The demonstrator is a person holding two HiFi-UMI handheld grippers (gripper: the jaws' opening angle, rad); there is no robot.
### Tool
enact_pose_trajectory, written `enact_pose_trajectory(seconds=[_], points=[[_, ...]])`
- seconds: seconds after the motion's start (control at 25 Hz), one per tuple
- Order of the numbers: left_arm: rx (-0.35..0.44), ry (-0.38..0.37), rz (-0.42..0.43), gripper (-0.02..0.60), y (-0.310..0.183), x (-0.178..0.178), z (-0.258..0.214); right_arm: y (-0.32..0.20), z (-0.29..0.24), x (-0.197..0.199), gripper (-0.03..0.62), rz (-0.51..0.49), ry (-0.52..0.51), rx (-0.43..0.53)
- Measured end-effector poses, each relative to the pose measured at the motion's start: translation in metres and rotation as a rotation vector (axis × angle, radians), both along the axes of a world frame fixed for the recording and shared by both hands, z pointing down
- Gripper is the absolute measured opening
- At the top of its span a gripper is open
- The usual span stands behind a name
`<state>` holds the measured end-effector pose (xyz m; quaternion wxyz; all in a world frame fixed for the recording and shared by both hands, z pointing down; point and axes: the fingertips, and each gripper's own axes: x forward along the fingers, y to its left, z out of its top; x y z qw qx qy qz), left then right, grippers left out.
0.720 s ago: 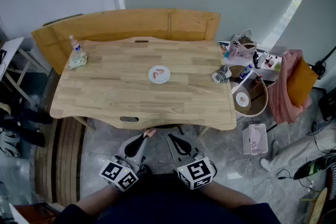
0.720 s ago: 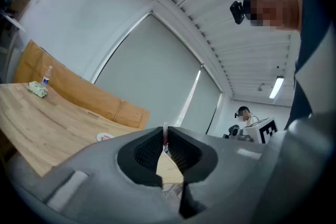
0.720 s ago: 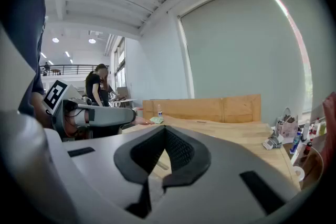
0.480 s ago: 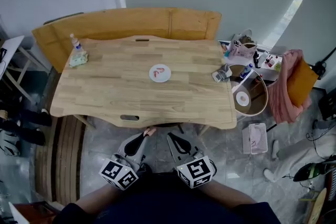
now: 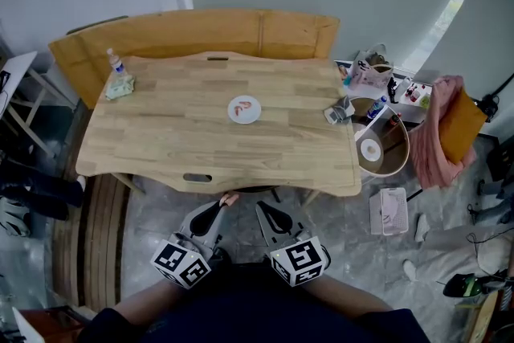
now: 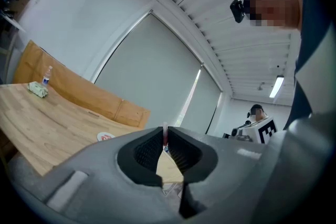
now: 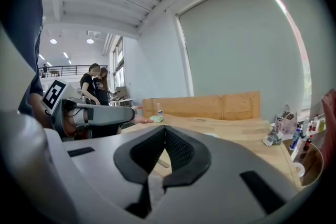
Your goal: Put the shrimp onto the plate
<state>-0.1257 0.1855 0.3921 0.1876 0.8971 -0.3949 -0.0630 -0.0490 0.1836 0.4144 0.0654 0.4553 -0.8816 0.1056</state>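
Observation:
A small white plate (image 5: 244, 109) lies at the middle of the wooden table (image 5: 161, 140), with a pink shrimp (image 5: 245, 106) on it. Both grippers hover below the table's near edge, close to my body. My left gripper (image 5: 226, 203) is shut on a second pink shrimp (image 5: 230, 199), which pokes out at its tip. In the left gripper view that shrimp (image 6: 165, 135) shows as a thin pink sliver pinched between the pads, and the plate (image 6: 106, 136) lies far ahead. My right gripper (image 5: 263, 210) is shut with nothing in it; its pads (image 7: 176, 147) meet.
A small bottle (image 5: 116, 65) and a green pack (image 5: 119, 90) stand at the table's far left corner. A grey object (image 5: 337, 114) lies at its right edge. A wooden bench (image 5: 193, 34) runs behind. A round basket (image 5: 379, 149) and a pink cloth (image 5: 443, 132) are to the right.
Both grippers stay where they were, the left still pinching its shrimp. The head view has tipped slightly, so the table sits a little higher in the picture.

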Motion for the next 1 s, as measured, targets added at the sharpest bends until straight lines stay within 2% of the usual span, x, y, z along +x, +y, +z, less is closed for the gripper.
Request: enact_pose_trajectory(seconds=[0.4,0.72,1.0], points=[[0.012,-0.042,-0.047,0.033,-0.003,0.022,0.001,-0.003,-0.001,0.030,0.011,-0.020,-0.009,0.006],[0.008,-0.058,-0.121,0.032,-0.003,0.048,0.008,-0.006,0.015,0.058,0.009,-0.068,-0.037,-0.007],[0.002,-0.059,-0.128,0.033,-0.018,0.060,0.012,-0.024,0.020,0.068,0.009,-0.086,-0.032,-0.020]])
